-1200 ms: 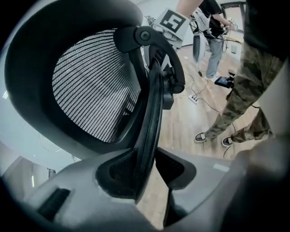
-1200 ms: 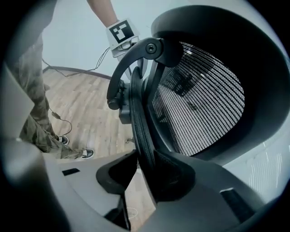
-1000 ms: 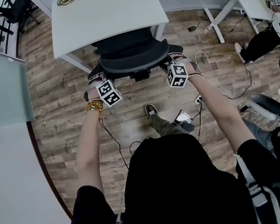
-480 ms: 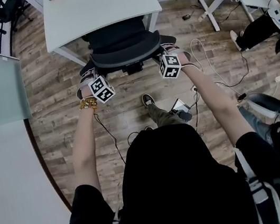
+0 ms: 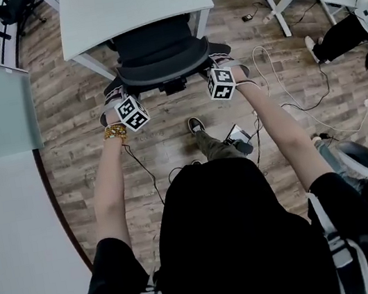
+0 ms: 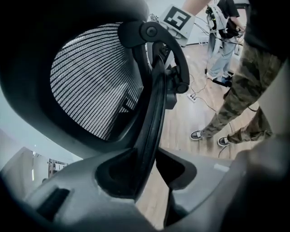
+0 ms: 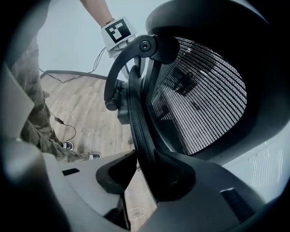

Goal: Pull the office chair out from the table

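Black office chair (image 5: 160, 69) backrest edge clamped in left tongs (image 6: 152, 158) and right tongs (image 7: 145, 167).

The office chair (image 5: 160, 69) is fine mesh on matt black plastic; the floor (image 5: 68, 128), wood-grain planks.

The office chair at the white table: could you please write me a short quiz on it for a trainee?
1. What runs between the jaws of the right gripper? A armrest; B backrest frame; C table leg.
2. Fill in: the back panel of the office chair is ____.
3. True or false: the left gripper straddles that same frame.
Key: 1 B; 2 mesh; 3 true.
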